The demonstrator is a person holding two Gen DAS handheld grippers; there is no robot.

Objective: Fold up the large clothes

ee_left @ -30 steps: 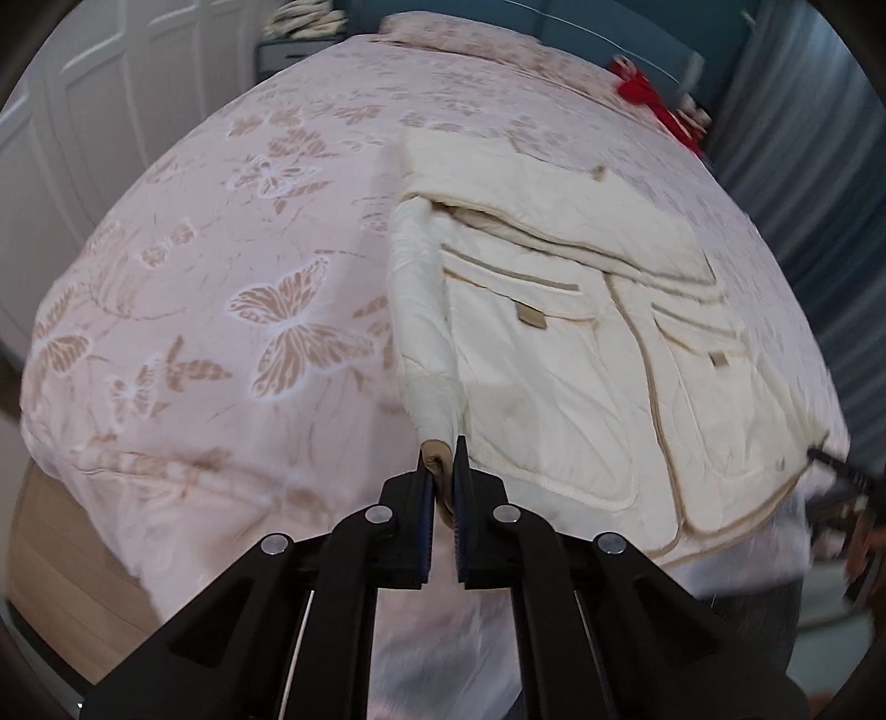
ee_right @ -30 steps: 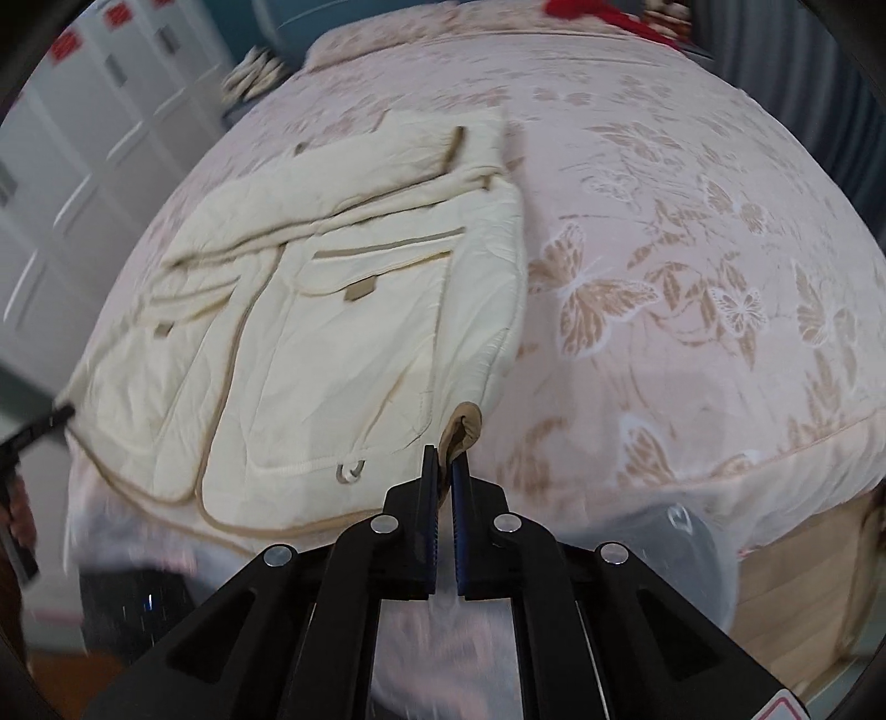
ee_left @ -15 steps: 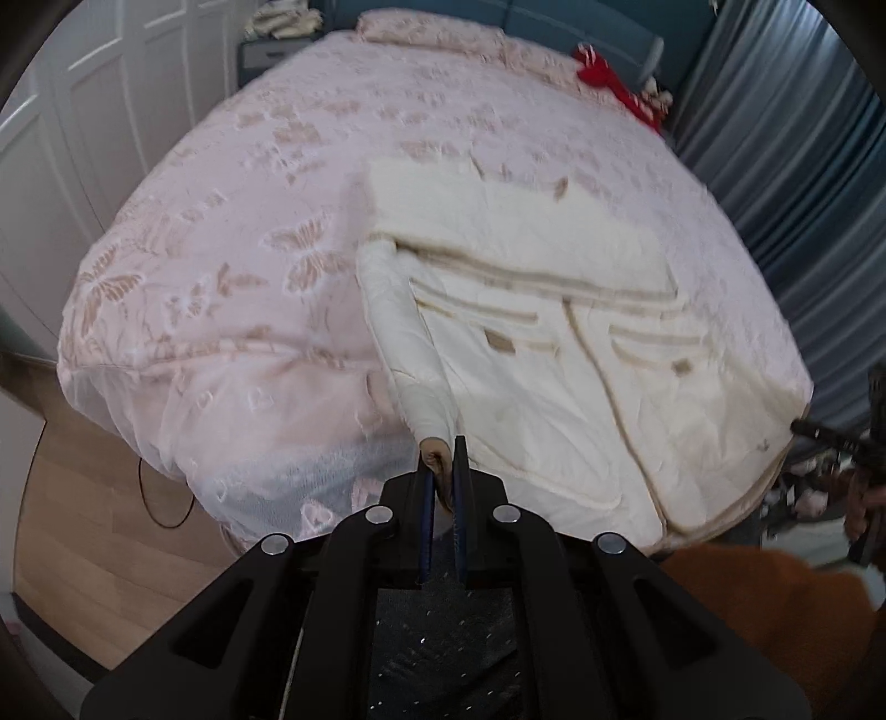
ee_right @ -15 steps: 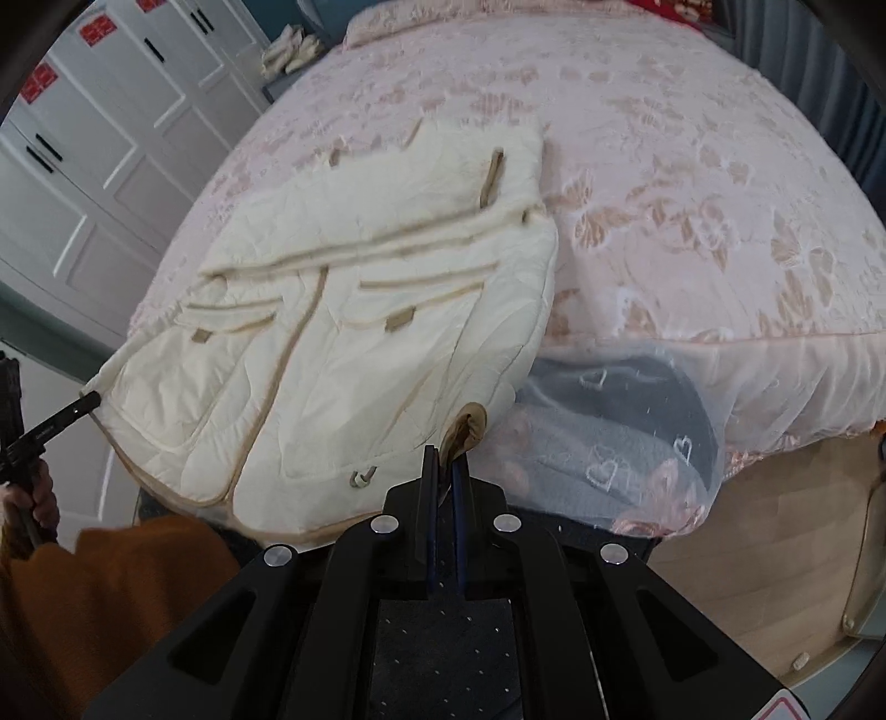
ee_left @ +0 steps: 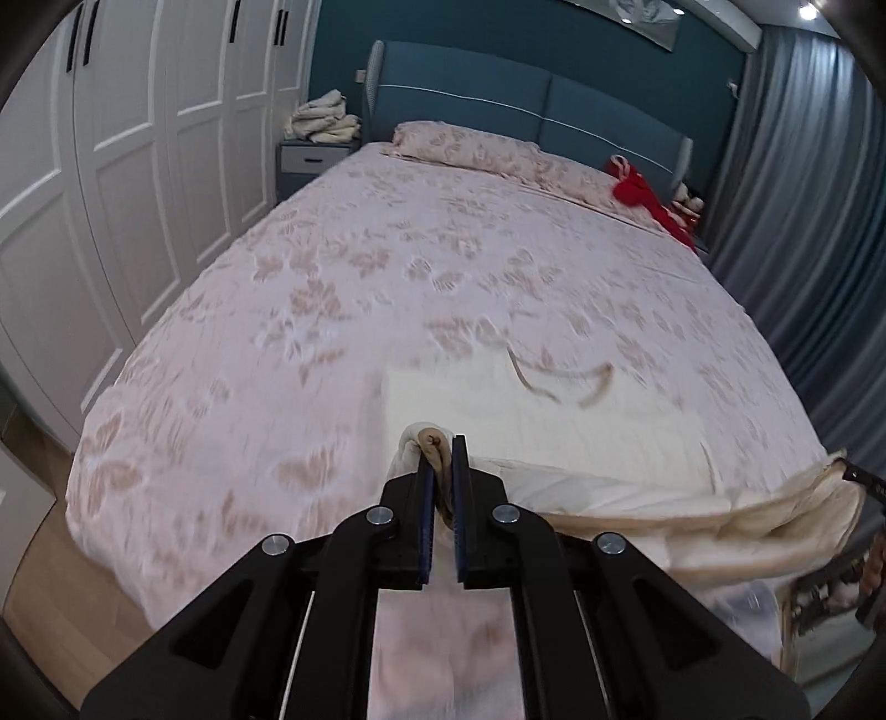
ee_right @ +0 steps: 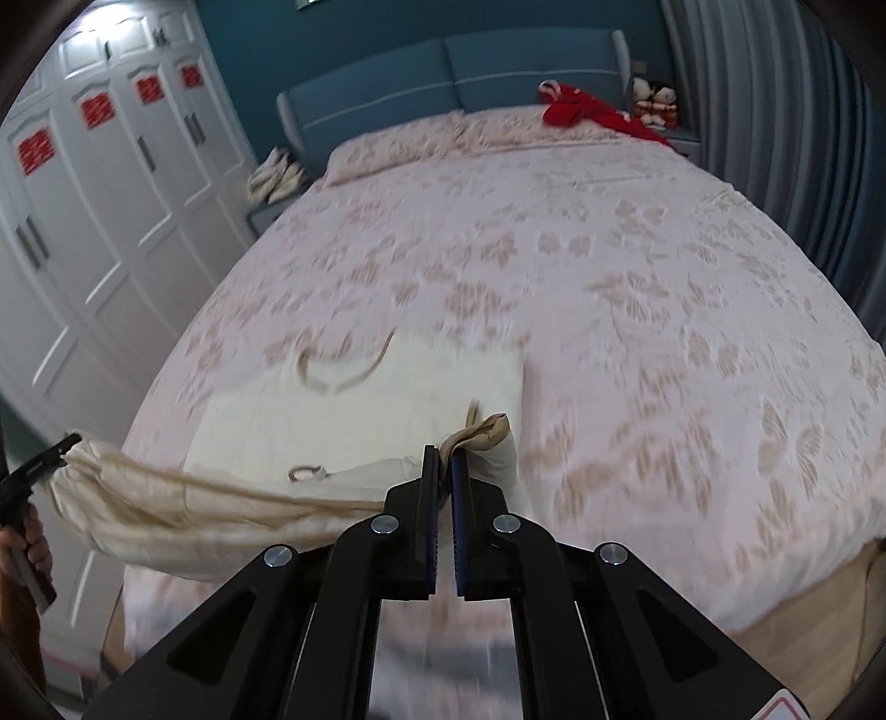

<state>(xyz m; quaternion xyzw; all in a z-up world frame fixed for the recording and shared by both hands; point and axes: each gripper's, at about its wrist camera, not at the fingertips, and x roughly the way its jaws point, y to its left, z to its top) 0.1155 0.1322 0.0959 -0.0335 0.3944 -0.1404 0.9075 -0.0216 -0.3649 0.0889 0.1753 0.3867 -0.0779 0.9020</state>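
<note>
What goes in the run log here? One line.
left gripper: shut on jacket hem | right gripper: shut on hem | hem lifted over bed

A large bed (ee_left: 387,310) filled the room, spread with a pink floral cover and matching pillows (ee_left: 470,149) against a blue padded headboard (ee_left: 498,105). Behind it the wall (ee_left: 343,55) was dark teal. White panelled wardrobe doors (ee_left: 111,166) ran along one side, grey-blue curtains (ee_left: 803,221) along the other. A blue nightstand (ee_left: 313,160) carried folded cream cloths (ee_left: 324,116). The floor (ee_left: 50,581) was light wood. Small ceiling spotlights (ee_left: 807,10) shone overhead.
</note>
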